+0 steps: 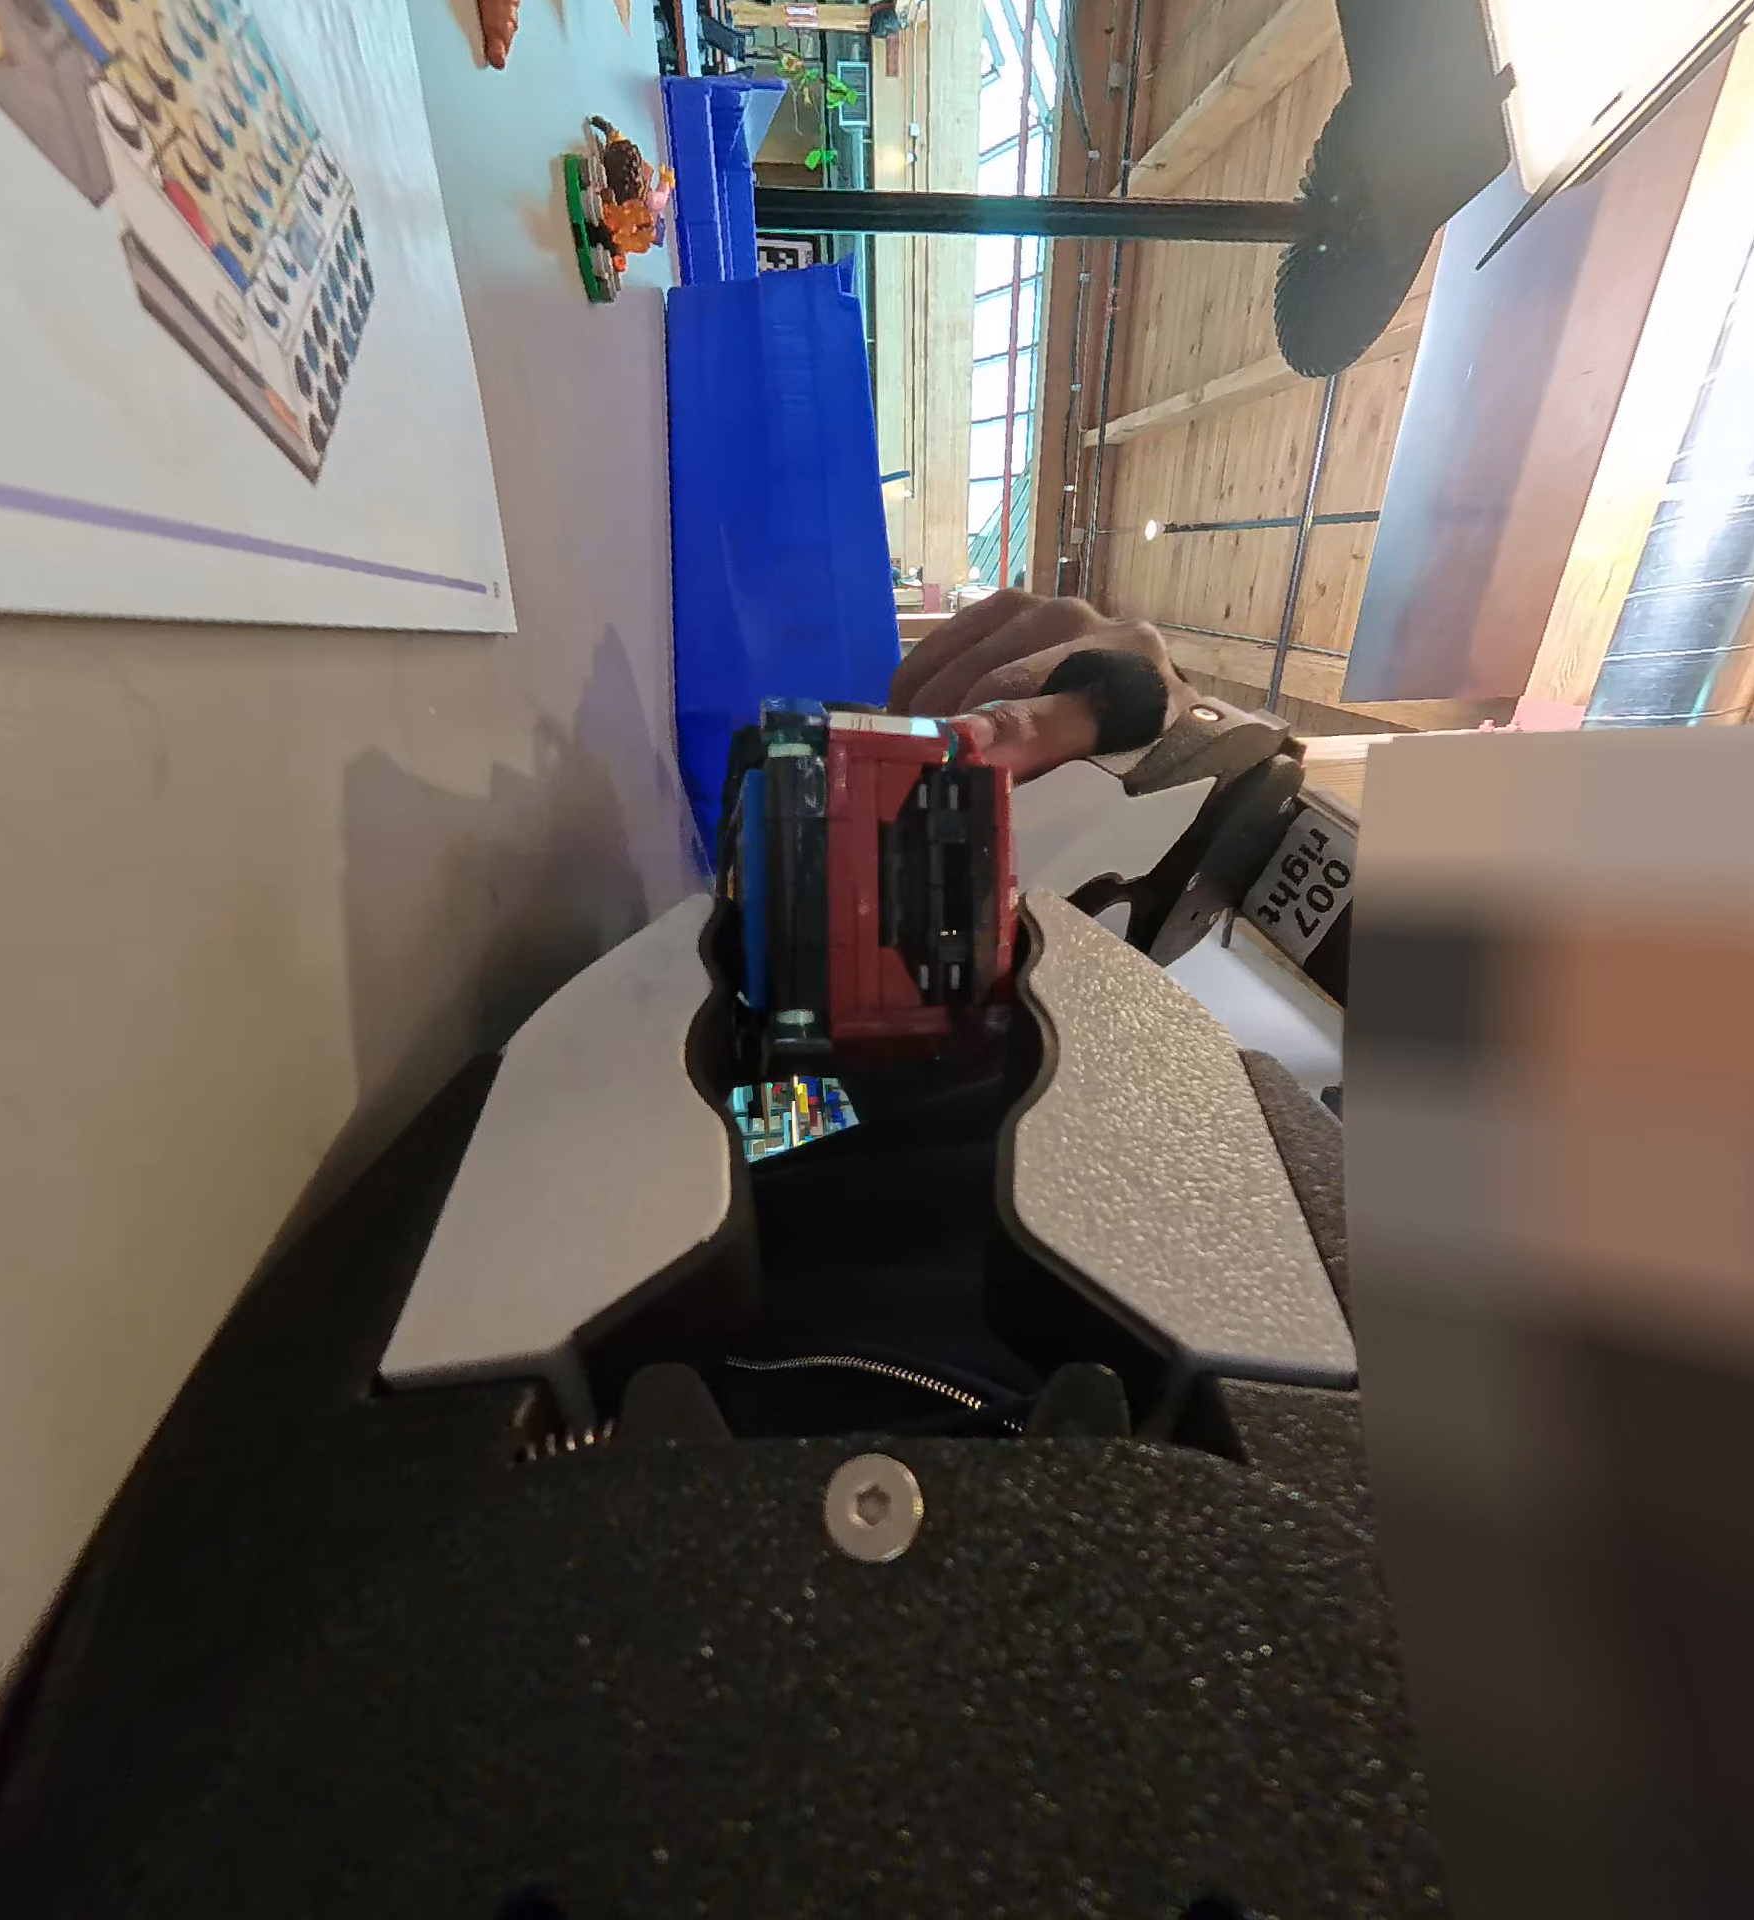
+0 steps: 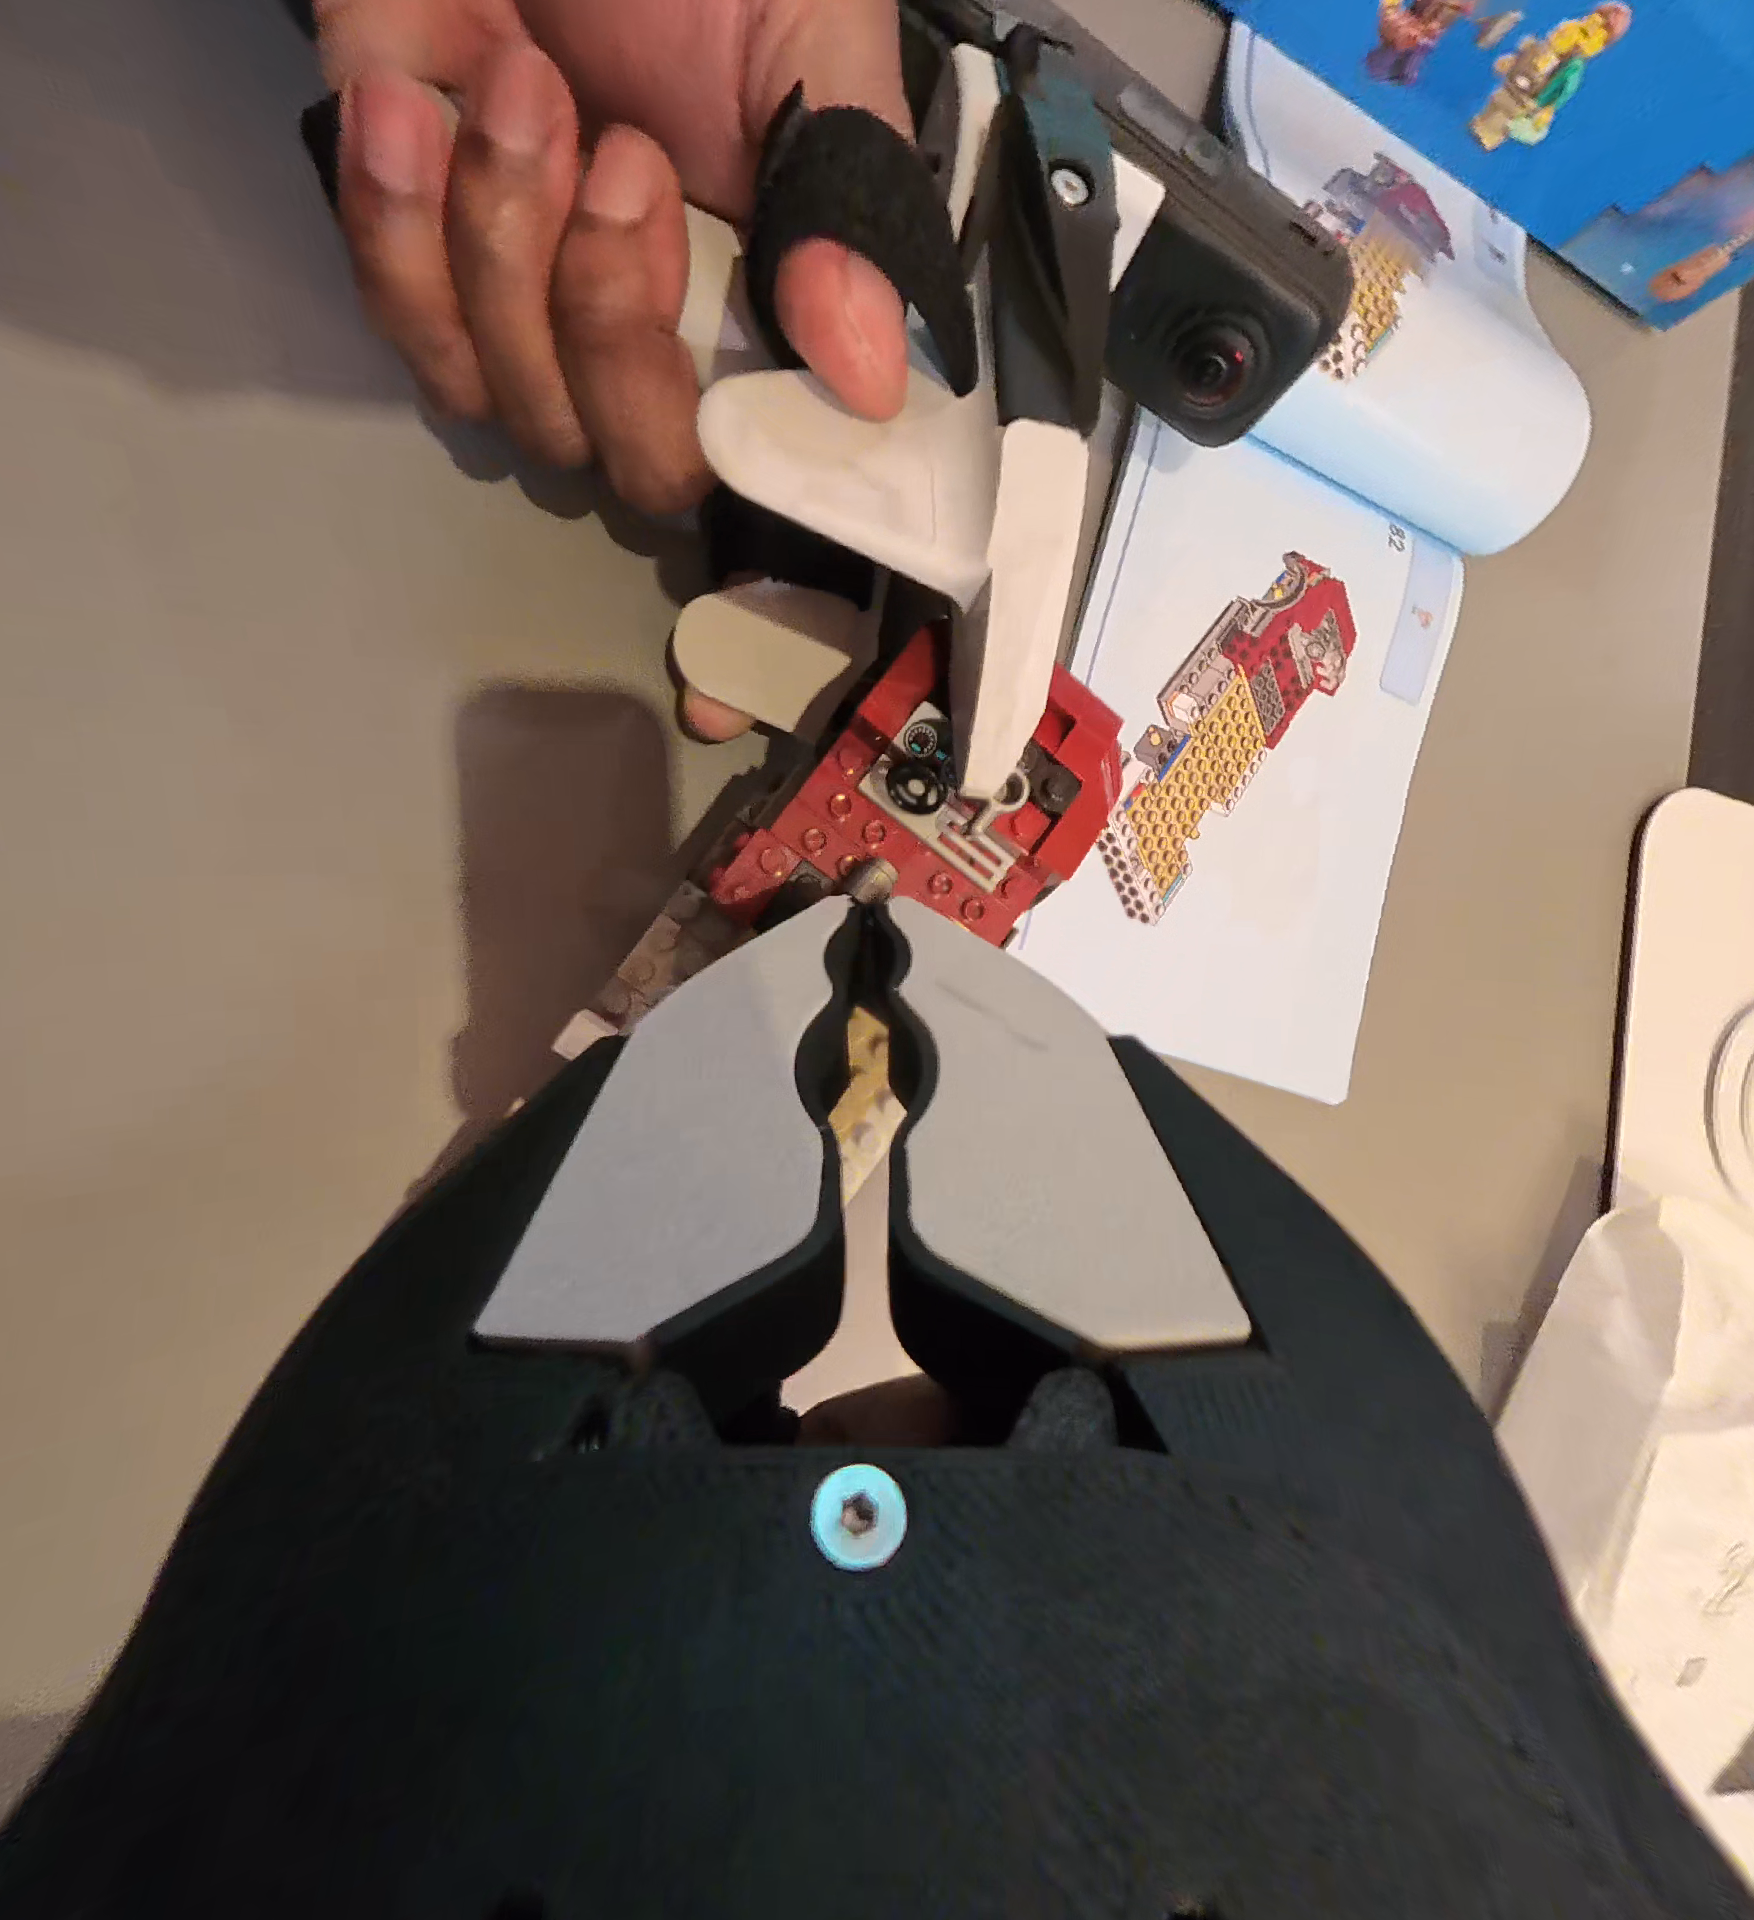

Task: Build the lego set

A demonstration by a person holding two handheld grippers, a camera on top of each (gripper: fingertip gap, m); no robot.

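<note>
My left gripper [image 1: 868, 920] is shut on a red brick vehicle model [image 1: 914, 883] with blue and black parts, one pad on each side of it. In the right wrist view its white fingers [image 2: 1008, 644] clamp the same red model [image 2: 883, 831] above the tan table [image 2: 177, 831]. My right gripper [image 2: 868, 909] has its fingertips closed together right at the model's studded top. A small grey round piece [image 2: 868, 881] sits on the model just beyond the tips. A hand [image 2: 561, 239] holds the left gripper. The right gripper's body [image 1: 1226, 821] and its hand show behind the model.
An open instruction booklet [image 2: 1268, 810] lies under and to the right of the model; it also shows in the left wrist view [image 1: 177, 312]. Blue bins [image 1: 769, 468] and a small brick figure [image 1: 613, 208] stand behind. A blue box [image 2: 1579, 135], white tray [image 2: 1735, 987] and crumpled bag [image 2: 1683, 1455] lie at the right. The tips of both grippers are at nearly the same place.
</note>
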